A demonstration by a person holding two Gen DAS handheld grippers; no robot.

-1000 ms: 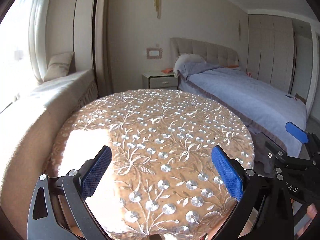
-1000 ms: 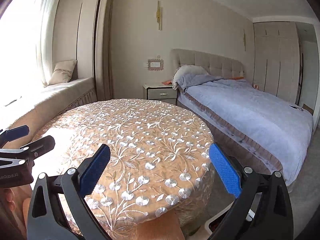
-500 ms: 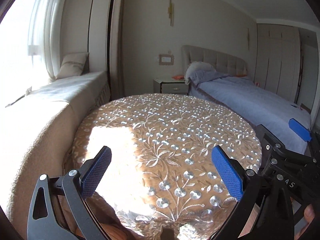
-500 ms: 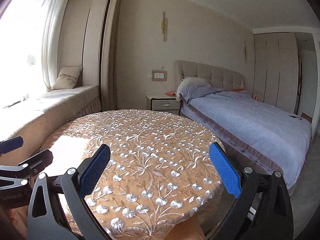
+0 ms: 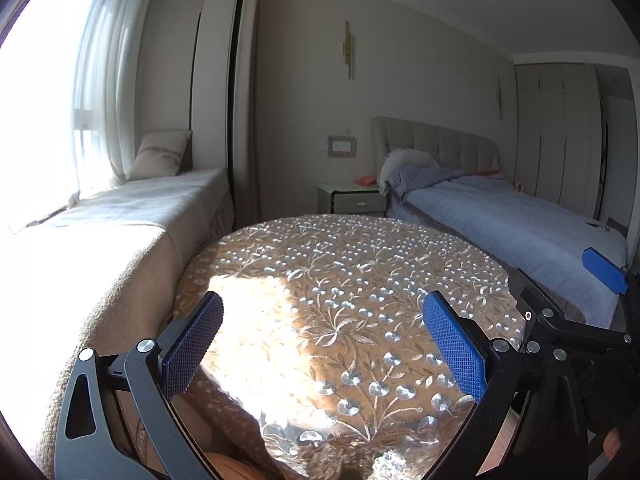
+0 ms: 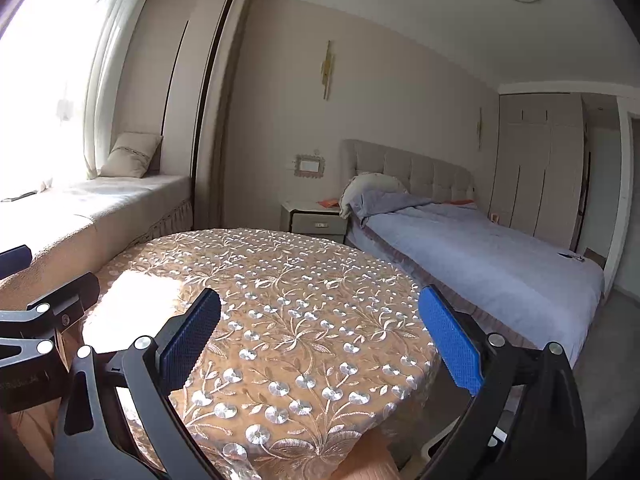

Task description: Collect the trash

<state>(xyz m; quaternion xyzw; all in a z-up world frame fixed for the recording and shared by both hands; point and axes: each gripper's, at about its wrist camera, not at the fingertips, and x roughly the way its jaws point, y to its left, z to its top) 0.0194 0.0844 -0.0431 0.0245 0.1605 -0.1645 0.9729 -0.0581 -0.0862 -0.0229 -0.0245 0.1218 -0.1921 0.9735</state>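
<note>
Bedroom scene seen from two handheld grippers, both held above the near edge of a round table [image 5: 360, 280] draped in a tan cloth embroidered with silver flowers and leaves. From the left wrist view, the left gripper [image 5: 322, 344] has its two blue-padded fingers [image 5: 192, 344] spread wide apart with nothing between them, only the patterned cloth and a bright patch of sunlight beneath. The right gripper [image 5: 560, 316] shows at the right edge of that view, close beside the left one. From the right wrist view, the right gripper's blue fingers [image 6: 450, 342] also stand wide apart and hold nothing, hanging over the table's near right side. Part of the left gripper's black frame shows at the far left of that view. No trash can be made out anywhere on the tablecloth in either view; its whole visible top shows only the embroidery. Beyond the table stands a bed [image 6: 480, 256] with a pale blue cover, a crumpled pillow and a padded beige headboard [image 6: 412, 168]. A small nightstand [image 6: 312, 218] sits just beside the bed's head, with something orange lying flat on top. Along the left runs a cushioned window seat [image 5: 132, 208] with a beige cushion [image 5: 160, 154] propped at its far end, beside sheer white curtains filled with daylight. Tall pale wardrobe doors [image 6: 536, 164] line the far right wall.
</note>
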